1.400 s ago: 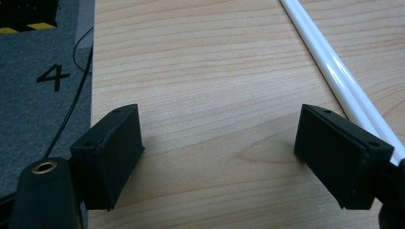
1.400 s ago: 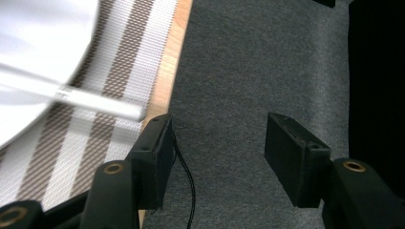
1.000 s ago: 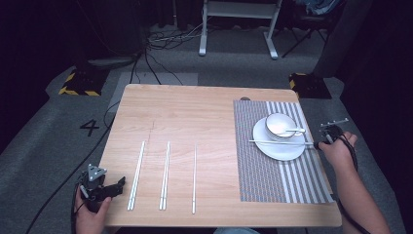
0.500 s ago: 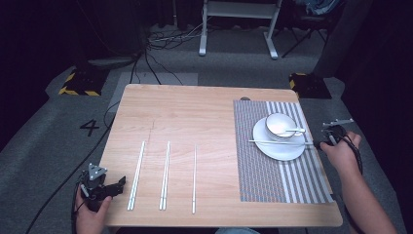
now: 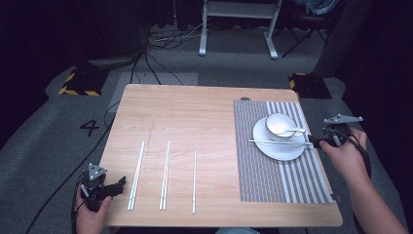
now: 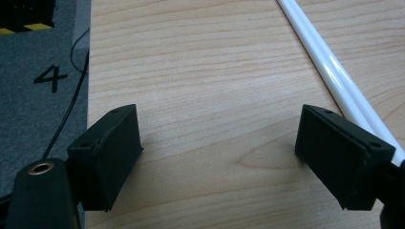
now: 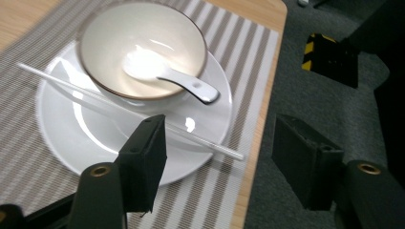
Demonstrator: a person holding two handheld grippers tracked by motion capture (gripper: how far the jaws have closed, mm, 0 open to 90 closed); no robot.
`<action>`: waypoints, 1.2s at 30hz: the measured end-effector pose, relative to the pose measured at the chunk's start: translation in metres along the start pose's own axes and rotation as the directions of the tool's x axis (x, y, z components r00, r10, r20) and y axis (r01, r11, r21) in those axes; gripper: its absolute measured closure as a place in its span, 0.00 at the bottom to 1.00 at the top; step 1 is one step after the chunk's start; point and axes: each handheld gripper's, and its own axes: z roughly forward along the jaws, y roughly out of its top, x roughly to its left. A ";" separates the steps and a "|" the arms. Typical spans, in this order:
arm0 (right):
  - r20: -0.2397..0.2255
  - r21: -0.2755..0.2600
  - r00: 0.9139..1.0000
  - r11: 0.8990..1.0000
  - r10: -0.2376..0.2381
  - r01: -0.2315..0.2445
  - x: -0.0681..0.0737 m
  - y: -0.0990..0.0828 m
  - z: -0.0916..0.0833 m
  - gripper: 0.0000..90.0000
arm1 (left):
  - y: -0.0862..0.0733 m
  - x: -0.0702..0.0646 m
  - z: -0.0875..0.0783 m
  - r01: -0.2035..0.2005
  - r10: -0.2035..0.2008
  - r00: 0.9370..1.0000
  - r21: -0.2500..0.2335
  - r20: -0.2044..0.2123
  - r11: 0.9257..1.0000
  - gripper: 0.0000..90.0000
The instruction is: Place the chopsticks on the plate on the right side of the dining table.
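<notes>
Chopsticks laid out in a row on the wooden surface (image 5: 204, 112) — left to right: a pair (image 5: 136, 174) nearest the left gripper (image 5: 115, 185), a second pair (image 5: 165, 174), then a single stick (image 5: 194, 178). Left gripper sits at the near-left corner, fingers (image 6: 111, 152) spread wide with nothing between them; the first pair (image 6: 329, 71) runs just past its right finger, looks apart from it. Further right, striped placemat (image 5: 272, 180) carrying a plate (image 5: 272, 151), a bowl (image 5: 280, 125) on it with a white spoon (image 5: 292, 131) inside, and one chopstick (image 5: 275, 142) lying across the plate. Right gripper (image 5: 316, 143) at the placemat's right edge, fingers (image 7: 143, 157) spread, empty, bracketing that stick's end (image 7: 224, 149) without closing. Step in hand, as I read it: setting the place — one stick down on the plate, its mate not yet fetched. Next move likely calls for the left gripper to shift right, centre over a stick and pinch it cleanly without dragging its neighbour.
</notes>
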 end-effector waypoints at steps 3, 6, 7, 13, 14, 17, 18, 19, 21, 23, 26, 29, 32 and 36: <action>-0.022 -0.025 1.000 1.000 -0.008 0.007 0.010 0.005 -0.009 0.41 | 0.000 0.000 0.000 0.000 0.000 1.000 0.000 0.000 1.000 0.17; -0.052 -0.046 0.998 0.999 -0.018 0.016 0.023 0.008 -0.017 0.42 | 0.000 0.000 0.000 -0.001 0.001 1.000 0.000 -0.001 1.000 0.17; -0.062 -0.052 0.998 0.998 -0.025 0.022 0.028 0.009 -0.019 0.42 | 0.000 0.000 0.000 -0.001 0.001 1.000 0.000 -0.001 1.000 0.17; -0.124 -0.092 0.990 0.994 -0.070 0.058 0.057 0.014 -0.026 0.43 | 0.000 0.000 0.000 -0.001 0.001 1.000 0.000 0.000 1.000 0.17; -0.134 -0.099 0.988 0.993 -0.077 0.064 0.061 0.015 -0.027 0.43 | 0.000 0.000 0.001 0.001 -0.001 1.000 -0.003 0.001 1.000 0.17; -0.160 -0.115 0.982 0.990 -0.103 0.085 0.075 0.020 -0.027 0.43 | 0.001 0.002 0.001 0.017 -0.017 1.000 -0.006 -0.001 1.000 0.17; -0.166 -0.119 0.980 0.989 -0.111 0.092 0.079 0.021 -0.027 0.43 | 0.001 0.002 0.002 0.017 -0.017 1.000 -0.006 -0.004 1.000 0.17; -0.175 -0.121 0.977 0.987 -0.121 0.101 0.083 0.022 -0.026 0.43 | 0.001 0.002 0.002 0.014 -0.014 1.000 -0.003 -0.007 1.000 0.17; -0.192 -0.123 0.972 0.986 -0.137 0.115 0.091 0.024 -0.023 0.43 | 0.001 0.001 0.002 0.012 -0.012 1.000 -0.002 -0.010 1.000 0.17; -0.216 -0.129 0.964 0.983 -0.153 0.127 0.102 0.026 -0.019 0.43 | 0.001 0.001 0.002 0.012 -0.012 1.000 -0.002 -0.010 1.000 0.17; -0.263 -0.144 0.951 0.981 -0.165 0.131 0.120 0.027 -0.012 0.43 | 0.001 0.001 0.002 0.013 -0.013 1.000 -0.002 -0.011 1.000 0.17; -0.312 -0.153 0.934 0.980 -0.172 0.129 0.140 0.025 -0.004 0.43 | 0.001 0.000 0.002 0.019 -0.019 1.000 -0.003 -0.018 1.000 0.17; -0.363 -0.152 0.914 0.979 -0.183 0.135 0.162 0.023 0.005 0.43 | 0.001 0.000 0.002 0.019 -0.019 1.000 -0.003 -0.018 1.000 0.17; -0.402 -0.158 0.893 0.976 -0.202 0.149 0.186 0.024 0.011 0.43 | 0.001 0.000 0.002 0.019 -0.019 1.000 -0.002 -0.017 1.000 0.17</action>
